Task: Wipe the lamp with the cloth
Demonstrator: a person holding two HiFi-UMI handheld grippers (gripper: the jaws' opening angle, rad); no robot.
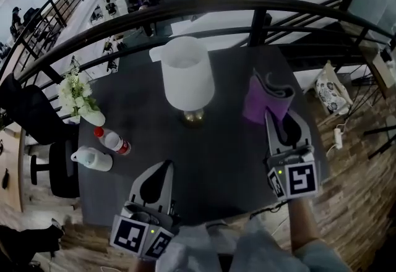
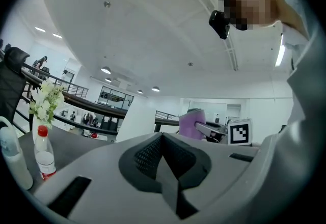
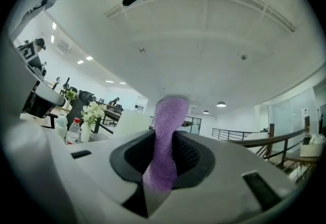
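Note:
The lamp (image 1: 187,73), with a white shade on a brass foot, stands at the back middle of the dark table (image 1: 216,162). To its right my right gripper (image 1: 268,114) is shut on a purple cloth (image 1: 265,99), which stands up from its jaws, apart from the shade. In the right gripper view the cloth (image 3: 165,136) runs up between the jaws, with the lamp shade (image 3: 133,121) beyond to the left. My left gripper (image 1: 166,165) is shut on nothing near the table's front edge. From the left gripper (image 2: 163,139) the cloth (image 2: 191,122) shows ahead.
A vase of white flowers (image 1: 79,97) stands at the table's left edge, with a red-capped bottle (image 1: 112,141) and a white jug (image 1: 93,158) in front of it. A black railing (image 1: 247,8) curves behind the table. A black chair (image 1: 37,116) stands to the left.

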